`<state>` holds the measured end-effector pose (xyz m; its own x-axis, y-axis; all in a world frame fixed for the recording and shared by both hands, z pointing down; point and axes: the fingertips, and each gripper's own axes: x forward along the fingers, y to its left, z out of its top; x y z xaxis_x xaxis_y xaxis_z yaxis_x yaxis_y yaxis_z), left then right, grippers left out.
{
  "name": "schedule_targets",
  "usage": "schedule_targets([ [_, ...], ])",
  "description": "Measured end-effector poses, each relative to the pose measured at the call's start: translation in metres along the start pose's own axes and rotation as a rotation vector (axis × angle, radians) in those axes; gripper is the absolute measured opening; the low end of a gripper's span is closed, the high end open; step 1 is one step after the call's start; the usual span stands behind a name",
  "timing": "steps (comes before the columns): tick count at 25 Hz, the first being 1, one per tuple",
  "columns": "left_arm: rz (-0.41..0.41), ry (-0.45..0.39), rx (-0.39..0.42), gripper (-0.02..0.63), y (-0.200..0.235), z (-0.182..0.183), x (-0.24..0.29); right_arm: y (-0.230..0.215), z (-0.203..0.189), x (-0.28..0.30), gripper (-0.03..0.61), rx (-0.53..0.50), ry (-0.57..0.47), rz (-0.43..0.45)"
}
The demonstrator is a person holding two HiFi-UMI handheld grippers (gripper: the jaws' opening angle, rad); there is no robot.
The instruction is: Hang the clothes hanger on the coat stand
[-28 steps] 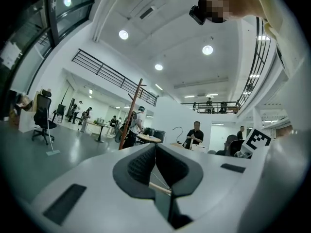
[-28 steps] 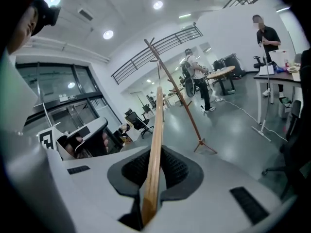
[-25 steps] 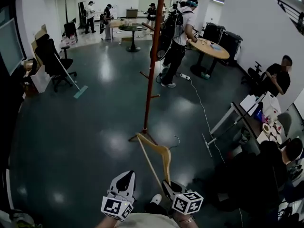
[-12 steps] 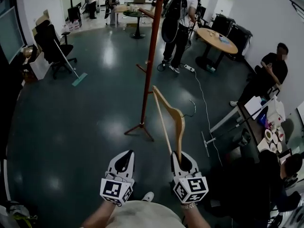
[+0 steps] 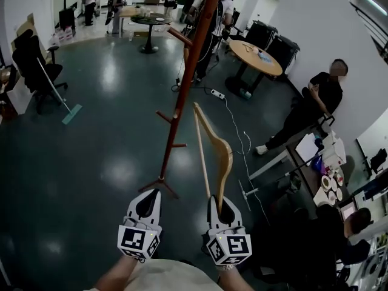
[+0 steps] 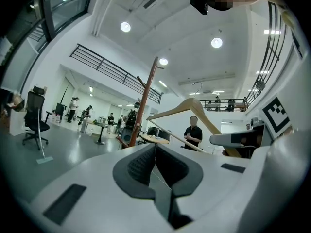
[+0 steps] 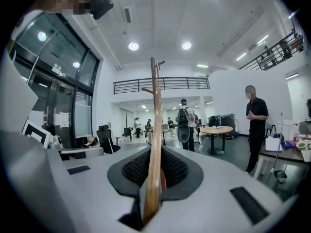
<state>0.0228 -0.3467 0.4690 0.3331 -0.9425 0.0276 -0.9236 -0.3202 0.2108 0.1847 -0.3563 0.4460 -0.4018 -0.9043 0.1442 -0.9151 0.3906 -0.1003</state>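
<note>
A wooden clothes hanger [image 5: 216,149] stands upright in my right gripper [image 5: 222,208], which is shut on its lower end; in the right gripper view the hanger [image 7: 154,144] rises straight up between the jaws. The red-brown coat stand [image 5: 182,90] with short pegs rises just left of the hanger and a little beyond it. My left gripper [image 5: 147,206] is shut with nothing in it, near the stand's foot. In the left gripper view the hanger [image 6: 194,111] and the coat stand [image 6: 145,101] show ahead to the right, and the metal hook [image 6: 197,87] curls above the hanger.
A person in black [image 5: 309,108] stands at the right by a desk with clutter [image 5: 330,168]. A round wooden table [image 5: 257,52] and a person with a backpack [image 5: 213,26] are behind the stand. A cable [image 5: 236,132] runs across the dark floor. An office chair and mop [image 5: 39,71] are at the left.
The hanger has been lifted from pointing down at the floor to upright. Both grippers and my view have moved closer to the coat stand.
</note>
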Motion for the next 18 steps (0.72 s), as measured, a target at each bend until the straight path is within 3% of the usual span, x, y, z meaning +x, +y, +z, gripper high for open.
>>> schedule_targets([
  [5,-0.058,-0.008,0.05,0.012,0.043,0.024,0.044,0.005,0.009,0.063,0.065,0.062,-0.018,-0.06],
  [10,-0.077,0.013,0.03,0.012,0.056,0.027,0.081,-0.014,0.023,0.1,0.065,0.072,-0.004,-0.06],
  [18,-0.039,-0.018,0.058,0.012,0.056,0.056,0.148,-0.071,0.132,0.187,0.066,-0.061,-0.165,-0.044],
])
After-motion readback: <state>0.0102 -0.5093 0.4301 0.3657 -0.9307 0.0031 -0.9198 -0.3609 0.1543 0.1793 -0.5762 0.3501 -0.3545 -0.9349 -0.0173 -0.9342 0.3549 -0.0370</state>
